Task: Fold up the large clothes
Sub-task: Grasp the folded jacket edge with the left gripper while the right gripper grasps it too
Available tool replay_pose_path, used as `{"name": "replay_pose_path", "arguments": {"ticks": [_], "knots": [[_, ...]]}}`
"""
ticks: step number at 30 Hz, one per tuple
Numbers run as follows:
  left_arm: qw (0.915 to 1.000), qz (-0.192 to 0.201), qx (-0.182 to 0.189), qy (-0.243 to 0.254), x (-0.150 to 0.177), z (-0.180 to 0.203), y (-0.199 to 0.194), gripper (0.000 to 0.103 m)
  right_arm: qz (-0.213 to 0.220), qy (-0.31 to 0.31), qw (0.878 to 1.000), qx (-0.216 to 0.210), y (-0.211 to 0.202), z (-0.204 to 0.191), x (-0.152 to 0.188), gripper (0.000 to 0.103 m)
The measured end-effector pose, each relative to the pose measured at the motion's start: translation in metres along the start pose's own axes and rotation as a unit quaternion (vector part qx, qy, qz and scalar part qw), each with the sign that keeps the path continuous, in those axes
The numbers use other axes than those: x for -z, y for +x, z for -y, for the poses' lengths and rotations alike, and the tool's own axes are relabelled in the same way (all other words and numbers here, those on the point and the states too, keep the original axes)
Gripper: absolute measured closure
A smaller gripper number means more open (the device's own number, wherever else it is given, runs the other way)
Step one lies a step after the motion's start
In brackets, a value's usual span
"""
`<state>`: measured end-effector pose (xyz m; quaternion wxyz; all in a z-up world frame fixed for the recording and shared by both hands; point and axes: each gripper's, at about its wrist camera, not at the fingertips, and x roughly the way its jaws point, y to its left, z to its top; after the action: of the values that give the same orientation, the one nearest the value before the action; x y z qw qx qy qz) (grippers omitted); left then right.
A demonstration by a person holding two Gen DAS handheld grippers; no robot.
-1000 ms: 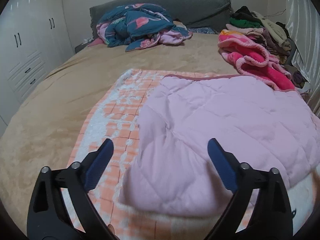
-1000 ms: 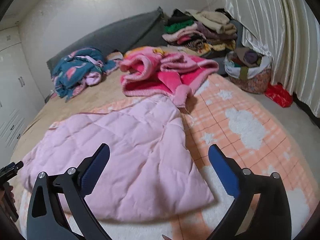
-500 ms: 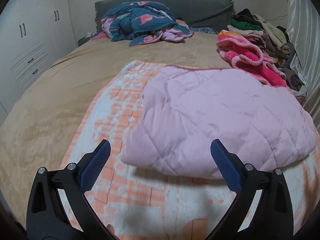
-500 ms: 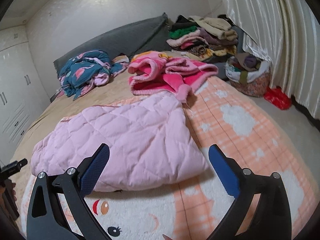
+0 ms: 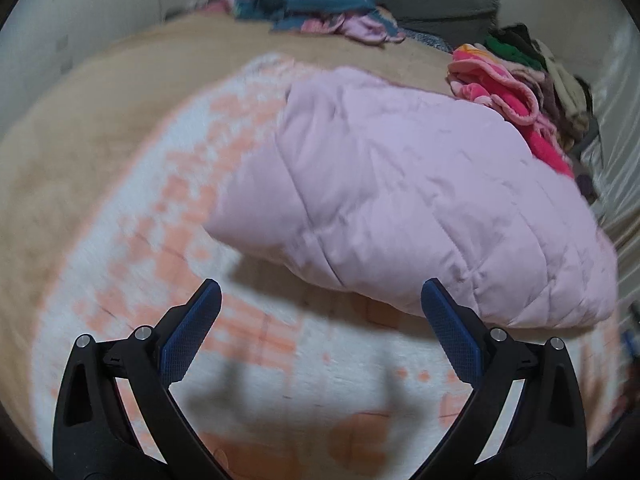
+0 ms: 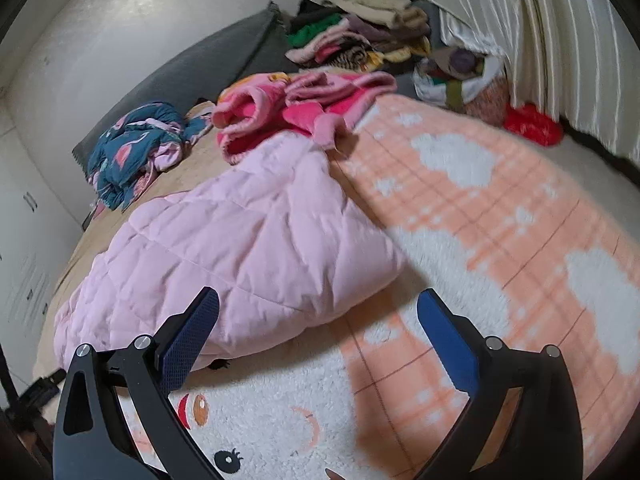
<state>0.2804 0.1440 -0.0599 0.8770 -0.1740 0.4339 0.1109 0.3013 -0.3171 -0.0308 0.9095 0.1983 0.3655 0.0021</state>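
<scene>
A pale pink quilted garment (image 5: 404, 192) lies folded on an orange-and-white plush blanket (image 5: 168, 208) on the bed; it also shows in the right wrist view (image 6: 240, 256). My left gripper (image 5: 321, 320) is open and empty, just short of the garment's near edge. My right gripper (image 6: 318, 326) is open and empty, over the garment's near right corner and the blanket (image 6: 480, 240). The left wrist view is blurred.
A bright pink fleece garment (image 6: 296, 112) lies just behind the quilted one. A teal flamingo-print bundle (image 6: 132, 144) sits by the grey headboard (image 6: 208, 64). A stack of folded clothes (image 6: 360, 28), a fabric basket (image 6: 460, 76) and a curtain (image 6: 540, 40) are on the right.
Both grippers have drawn back from the pink garment, which now lies farther ahead. The left view tilts and blurs with motion. Both stay open.
</scene>
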Motion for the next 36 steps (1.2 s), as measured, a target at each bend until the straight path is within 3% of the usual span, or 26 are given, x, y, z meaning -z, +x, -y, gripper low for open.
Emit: {"name": "replay_pose_path", "arguments": {"ticks": [3, 8, 14, 21, 26, 32, 34, 36], "knots": [[0.9972, -0.019, 0.035, -0.064, 0.0, -0.011, 0.013, 0.009, -0.016, 0.026, 1.0, -0.007, 0.014, 0.005, 0.0, 0.004], [0.9885, -0.036, 0.073, -0.128, -0.006, -0.018, 0.035, 0.009, -0.047, 0.067, 0.996, -0.021, 0.044, 0.008, -0.001, 0.004], [0.9851, -0.028, 0.091, -0.143, -0.022, -0.011, 0.049, 0.009, -0.067, 0.086, 0.993, -0.037, 0.073, 0.0, -0.001, 0.004], [0.982, -0.032, 0.098, -0.159, -0.034, -0.007, 0.072, 0.008, -0.061, 0.1, 0.992, -0.043, 0.091, -0.003, -0.01, 0.004], [0.9682, -0.034, 0.138, -0.206, -0.031, -0.017, 0.089, 0.008, -0.071, 0.115, 0.989, -0.058, 0.109, 0.001, -0.012, 0.004], [0.9711, -0.018, 0.136, -0.195, -0.039, -0.012, 0.093, 0.008, -0.061, 0.098, 0.992, -0.053, 0.115, -0.004, -0.014, 0.004], [0.9748, -0.011, 0.131, -0.18, -0.041, -0.008, 0.09, 0.013, -0.055, 0.085, 0.994, -0.045, 0.115, -0.009, -0.014, 0.005], [0.9814, 0.004, 0.119, -0.151, -0.043, -0.001, 0.083, 0.021, -0.05, 0.074, 0.995, -0.042, 0.115, -0.011, -0.014, 0.014]]}}
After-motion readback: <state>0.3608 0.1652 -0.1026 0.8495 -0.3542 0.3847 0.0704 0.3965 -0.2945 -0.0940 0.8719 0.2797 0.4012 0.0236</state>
